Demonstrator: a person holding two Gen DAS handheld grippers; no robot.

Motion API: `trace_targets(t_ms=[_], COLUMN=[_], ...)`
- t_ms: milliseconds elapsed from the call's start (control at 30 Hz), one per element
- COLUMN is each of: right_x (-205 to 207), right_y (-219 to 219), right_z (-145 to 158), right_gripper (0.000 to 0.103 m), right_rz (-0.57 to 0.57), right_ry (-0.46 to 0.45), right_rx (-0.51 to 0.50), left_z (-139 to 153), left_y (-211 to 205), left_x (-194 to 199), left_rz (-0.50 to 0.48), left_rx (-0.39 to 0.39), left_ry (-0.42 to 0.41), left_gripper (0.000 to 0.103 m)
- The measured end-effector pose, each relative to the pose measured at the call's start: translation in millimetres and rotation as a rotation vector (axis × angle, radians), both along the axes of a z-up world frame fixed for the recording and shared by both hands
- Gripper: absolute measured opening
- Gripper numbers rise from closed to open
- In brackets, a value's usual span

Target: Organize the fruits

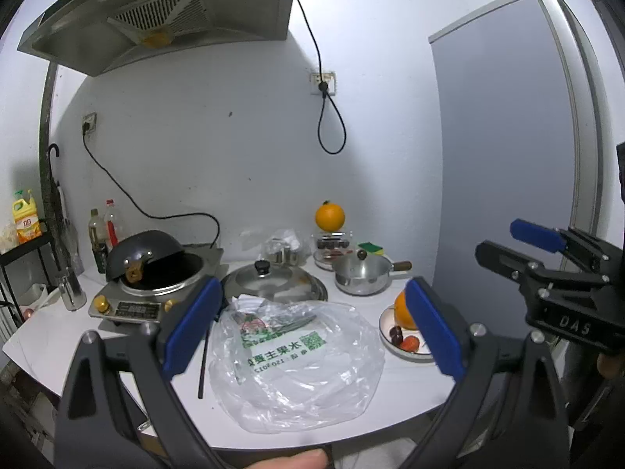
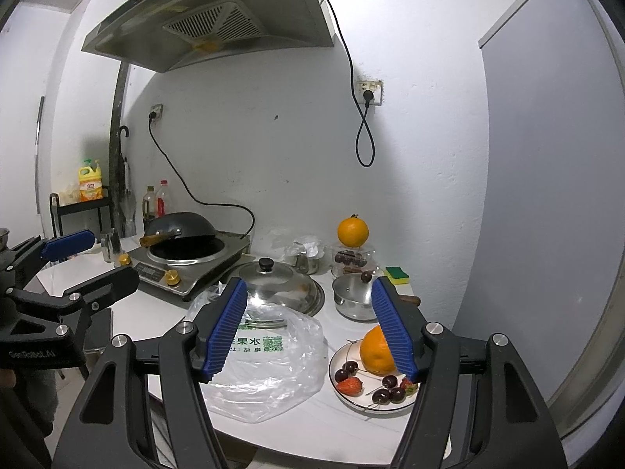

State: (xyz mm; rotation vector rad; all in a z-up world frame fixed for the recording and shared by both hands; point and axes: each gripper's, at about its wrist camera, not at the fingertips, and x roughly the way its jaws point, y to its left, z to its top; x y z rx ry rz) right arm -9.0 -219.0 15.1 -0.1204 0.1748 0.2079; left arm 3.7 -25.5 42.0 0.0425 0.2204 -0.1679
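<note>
An orange (image 2: 375, 351), dark cherries (image 2: 384, 389) and strawberries (image 2: 349, 386) lie on a white plate (image 2: 336, 355); another orange (image 2: 352, 232) tops a jar.

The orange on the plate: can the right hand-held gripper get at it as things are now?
Probably yes. The right hand-held gripper is open and empty, and the orange sits uncovered on the plate, at the near right of the counter. Only cherries lie beside it.

White plaster walls (image 2: 254, 148) meet in a corner behind the white counter (image 1: 58, 328), with a steel range hood (image 2: 211, 27) overhead, two wall sockets with black cords, a grey door (image 1: 504, 156) at right, and a black rack (image 2: 78, 211) at left.
</note>
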Motion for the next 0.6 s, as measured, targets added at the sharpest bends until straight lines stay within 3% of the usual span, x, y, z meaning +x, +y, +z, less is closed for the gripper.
trace_targets(t_ms=[600], right_x=[0.7], right_y=[-0.1], right_z=[-3.0], right_gripper=[0.070], right_rz=[-0.006], right_ry=[0.006], right_rx=[0.005], left_z=[-3.2], left_y=[-3.5], left_x=[0.8], left_rz=[-0.007], left_rx=[0.002], left_ry=[0.010], left_gripper=[0.096])
